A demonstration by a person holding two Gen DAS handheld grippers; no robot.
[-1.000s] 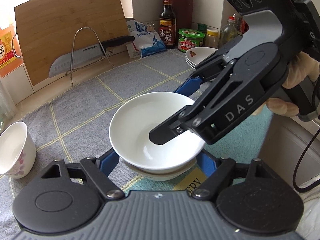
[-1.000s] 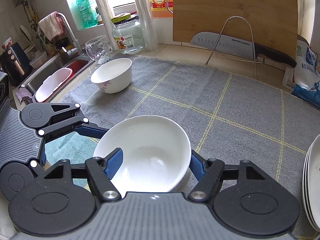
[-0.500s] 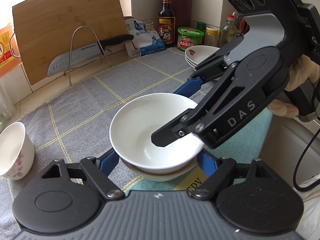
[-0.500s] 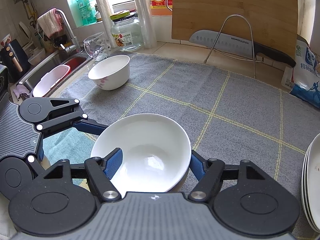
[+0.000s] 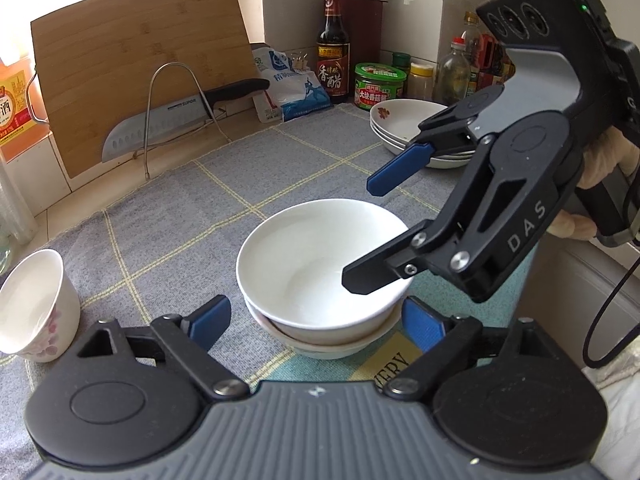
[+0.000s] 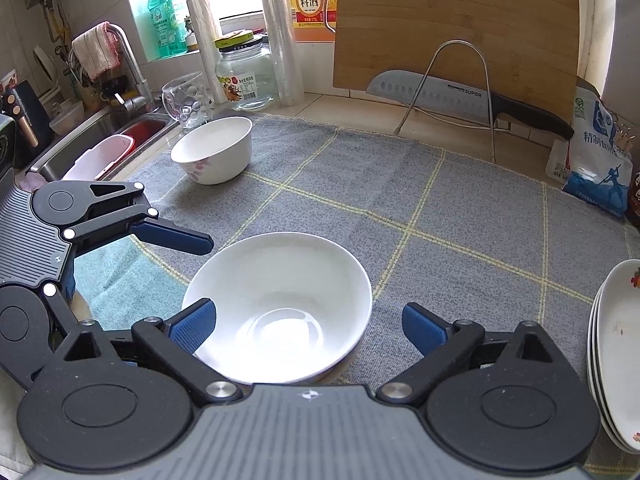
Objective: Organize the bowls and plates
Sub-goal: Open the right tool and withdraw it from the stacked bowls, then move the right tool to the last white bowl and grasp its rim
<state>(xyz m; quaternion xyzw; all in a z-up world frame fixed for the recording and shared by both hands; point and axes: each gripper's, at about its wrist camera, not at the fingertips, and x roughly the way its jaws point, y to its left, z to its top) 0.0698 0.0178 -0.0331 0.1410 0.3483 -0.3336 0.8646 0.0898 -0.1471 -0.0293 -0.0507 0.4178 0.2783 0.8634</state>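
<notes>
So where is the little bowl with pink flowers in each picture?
Left wrist view: the flowered bowl sits at the far left edge, on the grey cloth.
Right wrist view: it is at upper left, near the sink, in front of a glass mug.
Shared landmark: the knife on its wire stand against the wooden board.

A grey checked mat [image 6: 440, 200] covers the counter, with a bamboo cutting board [image 6: 456, 28] leaning on the far wall, a cleaver [image 6: 440, 92] on a wire stand [image 6: 460, 80] before it, a glass jar [image 6: 244, 72] and mug [image 6: 186, 100] far left, a salt bag [image 6: 596, 160] far right.
</notes>
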